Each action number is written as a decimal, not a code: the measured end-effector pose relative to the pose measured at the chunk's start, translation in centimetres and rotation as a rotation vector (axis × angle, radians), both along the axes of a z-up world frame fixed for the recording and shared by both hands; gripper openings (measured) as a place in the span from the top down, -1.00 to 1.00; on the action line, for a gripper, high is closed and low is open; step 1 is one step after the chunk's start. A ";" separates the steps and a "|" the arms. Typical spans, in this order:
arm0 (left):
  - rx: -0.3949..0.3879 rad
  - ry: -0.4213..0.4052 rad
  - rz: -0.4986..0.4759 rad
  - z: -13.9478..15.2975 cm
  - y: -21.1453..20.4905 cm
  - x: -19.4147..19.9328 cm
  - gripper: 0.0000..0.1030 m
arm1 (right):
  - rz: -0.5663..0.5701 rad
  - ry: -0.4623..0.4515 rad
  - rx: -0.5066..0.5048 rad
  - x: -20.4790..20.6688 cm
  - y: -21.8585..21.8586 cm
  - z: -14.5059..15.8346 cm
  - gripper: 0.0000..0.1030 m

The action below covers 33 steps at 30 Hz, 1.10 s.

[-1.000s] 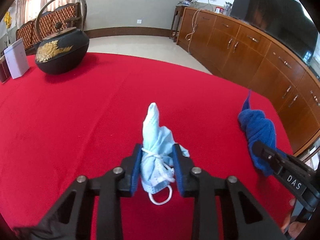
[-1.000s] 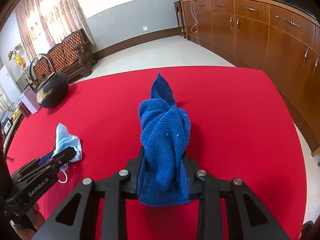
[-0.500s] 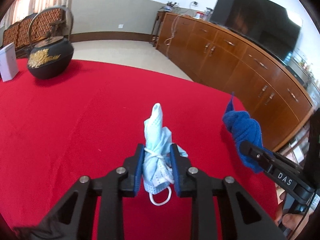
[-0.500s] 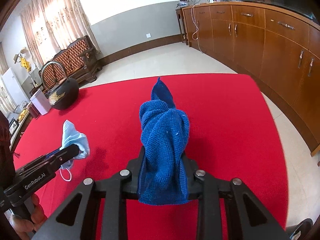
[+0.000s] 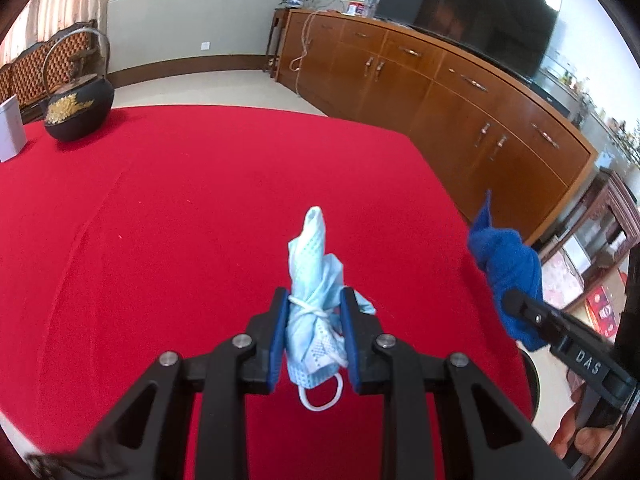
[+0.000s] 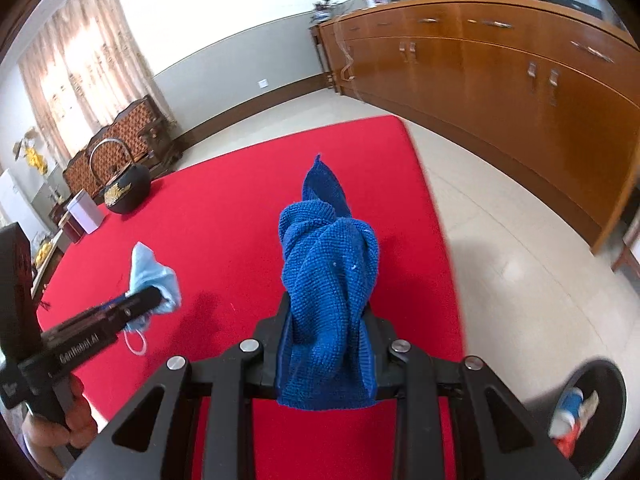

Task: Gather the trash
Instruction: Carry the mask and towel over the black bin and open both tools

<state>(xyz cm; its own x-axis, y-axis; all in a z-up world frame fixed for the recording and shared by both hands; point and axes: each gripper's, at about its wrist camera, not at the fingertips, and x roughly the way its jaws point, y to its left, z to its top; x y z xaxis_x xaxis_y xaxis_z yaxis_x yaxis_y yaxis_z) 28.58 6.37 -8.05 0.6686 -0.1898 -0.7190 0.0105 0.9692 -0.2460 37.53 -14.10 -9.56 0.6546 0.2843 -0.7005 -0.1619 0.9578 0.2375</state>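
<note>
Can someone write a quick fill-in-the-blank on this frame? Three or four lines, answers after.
1. The left tool is shut on a crumpled light blue ____.
2. The right tool grips a dark blue ____.
3. The table is covered in a ____ cloth.
4. The black teapot with the gold flower stands at the table's far ____ corner in the left wrist view.

Answers: face mask; cloth; red; left
</note>
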 end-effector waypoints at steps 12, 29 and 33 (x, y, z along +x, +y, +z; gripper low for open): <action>0.015 -0.030 -0.137 1.8 -6.5 -4.0 0.49 | -0.154 0.005 0.015 -9.8 -9.8 0.0 0.42; 0.000 -0.019 -0.458 2.2 -21.4 -6.0 0.49 | -0.476 0.003 0.026 -19.7 -24.9 -0.2 0.42; -0.004 0.003 -0.517 1.4 -24.5 -6.5 0.49 | -0.562 0.017 0.028 -21.7 -29.0 -0.8 0.42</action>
<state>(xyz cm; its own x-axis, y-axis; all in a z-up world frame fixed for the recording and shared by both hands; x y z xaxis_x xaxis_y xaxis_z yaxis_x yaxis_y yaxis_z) 22.10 -18.16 -6.68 0.4844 -0.4982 -0.7191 0.4876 0.8362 -0.2509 15.81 -43.15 -10.38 0.6997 -0.0866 -0.7092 0.3758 0.8888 0.2623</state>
